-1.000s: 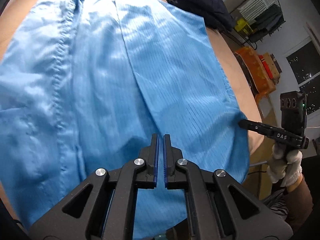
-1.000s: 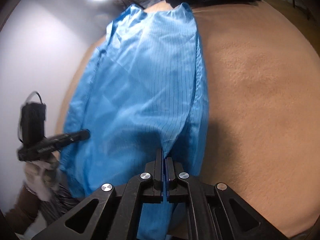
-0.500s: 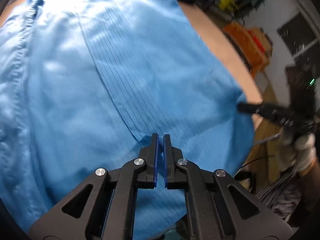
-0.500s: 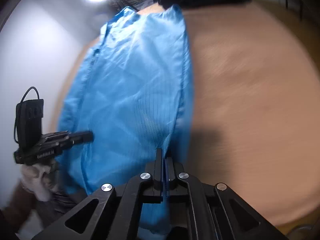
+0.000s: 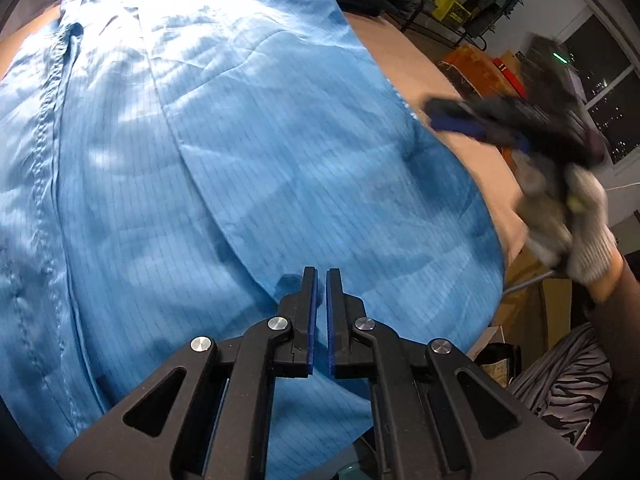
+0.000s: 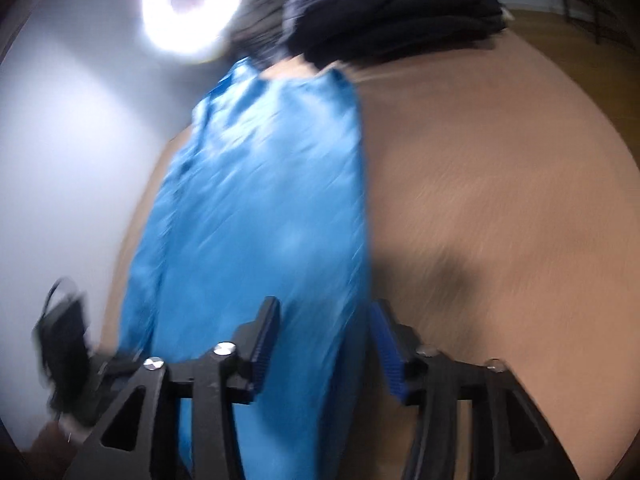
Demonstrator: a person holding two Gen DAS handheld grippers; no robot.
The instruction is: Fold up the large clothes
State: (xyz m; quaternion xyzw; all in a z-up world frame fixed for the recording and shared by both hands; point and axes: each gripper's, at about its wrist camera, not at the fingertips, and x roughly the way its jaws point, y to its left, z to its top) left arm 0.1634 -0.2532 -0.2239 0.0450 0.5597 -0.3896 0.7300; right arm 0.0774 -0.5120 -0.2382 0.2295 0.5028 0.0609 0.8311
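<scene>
left wrist view: the blue shirt (image 5: 248, 168) lies spread over a tan table (image 5: 408, 52), filling most of the frame. at bottom centre the left gripper (image 5: 319, 276) is closed, pads nearly together over a fold edge; whether cloth is pinched, i cannot tell. right wrist view, blurred: the right gripper (image 6: 324, 320) has just been opening, its jaws apart astride the shirt's edge, pressing nothing. dark clothes (image 6: 392, 12) sit at the top.
</scene>
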